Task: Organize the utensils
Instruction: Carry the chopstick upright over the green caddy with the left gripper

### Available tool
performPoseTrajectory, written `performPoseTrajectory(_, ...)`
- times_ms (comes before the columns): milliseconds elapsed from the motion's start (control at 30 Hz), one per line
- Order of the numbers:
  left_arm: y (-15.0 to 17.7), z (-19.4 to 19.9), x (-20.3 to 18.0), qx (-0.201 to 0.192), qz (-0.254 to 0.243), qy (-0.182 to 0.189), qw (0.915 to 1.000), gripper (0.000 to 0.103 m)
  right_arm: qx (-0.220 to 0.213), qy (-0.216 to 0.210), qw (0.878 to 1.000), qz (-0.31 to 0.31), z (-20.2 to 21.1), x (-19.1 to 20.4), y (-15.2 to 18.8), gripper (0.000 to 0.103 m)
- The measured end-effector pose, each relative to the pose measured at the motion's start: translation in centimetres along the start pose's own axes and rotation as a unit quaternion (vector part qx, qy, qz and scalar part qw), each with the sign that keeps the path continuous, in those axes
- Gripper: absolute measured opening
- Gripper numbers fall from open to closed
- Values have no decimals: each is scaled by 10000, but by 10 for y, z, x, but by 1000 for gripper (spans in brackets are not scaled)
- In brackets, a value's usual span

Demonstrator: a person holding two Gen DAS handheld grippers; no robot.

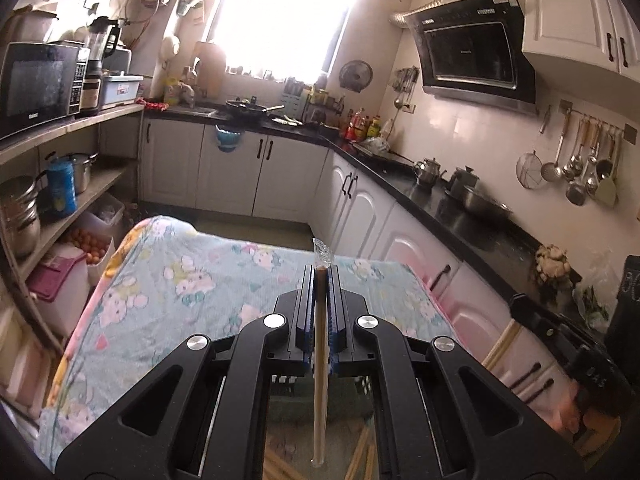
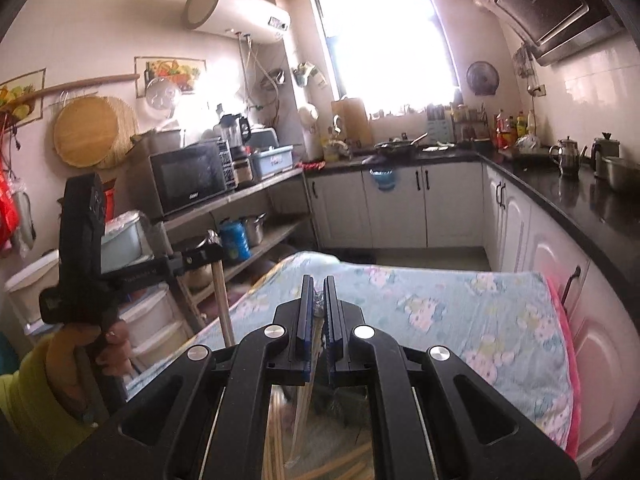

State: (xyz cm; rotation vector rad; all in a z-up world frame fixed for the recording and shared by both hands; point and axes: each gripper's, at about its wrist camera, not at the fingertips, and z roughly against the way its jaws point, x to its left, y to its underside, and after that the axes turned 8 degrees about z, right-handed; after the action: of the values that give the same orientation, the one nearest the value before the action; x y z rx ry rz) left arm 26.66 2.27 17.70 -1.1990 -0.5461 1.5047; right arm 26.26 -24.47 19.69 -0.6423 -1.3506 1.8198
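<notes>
My left gripper (image 1: 321,276) is shut on a plastic-wrapped pair of chopsticks (image 1: 320,364); the wrapper end pokes up past the fingertips. It is held above the table with the floral cloth (image 1: 180,280). My right gripper (image 2: 319,286) is shut on another wrapped pair of chopsticks (image 2: 310,392), its wrapper crinkled between the fingertips. In the right wrist view the left gripper (image 2: 208,254) shows at the left, holding its chopsticks (image 2: 222,300) upright. In the left wrist view the right gripper's body (image 1: 532,308) shows at the right with chopsticks (image 1: 502,346) hanging from it. More loose chopsticks (image 1: 360,456) lie below.
White cabinets under a black counter (image 1: 460,216) run along the right, with kettles and a steel basin. Ladles hang on a wall rail (image 1: 580,168). Shelves with a microwave (image 1: 36,84) and pots stand on the left. The floral cloth also shows in the right wrist view (image 2: 460,312).
</notes>
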Motion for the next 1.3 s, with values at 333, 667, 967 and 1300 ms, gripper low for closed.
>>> performPoseTrajectory(333, -22, -32, 3, -383, 124, -182, 9990, 1, -317, 529, 9981, -16, -22, -27, -29, 5)
performPoseTrajectory(667, 2, -53, 17, -665, -30, -327, 9972, 2, -82, 1012, 9948, -127, -62, -50, -2, 5)
performPoseTrajectory(967, -6, -55, 23, -868, 33, -408, 9954, 2, 167, 1094, 9934, -310, -88, -58, 26, 5)
performPoseTrajectory(1300, 1, -65, 21, -999, -131, -421, 9940, 2, 327, 1065, 9935, -228, -105, -53, 45, 5)
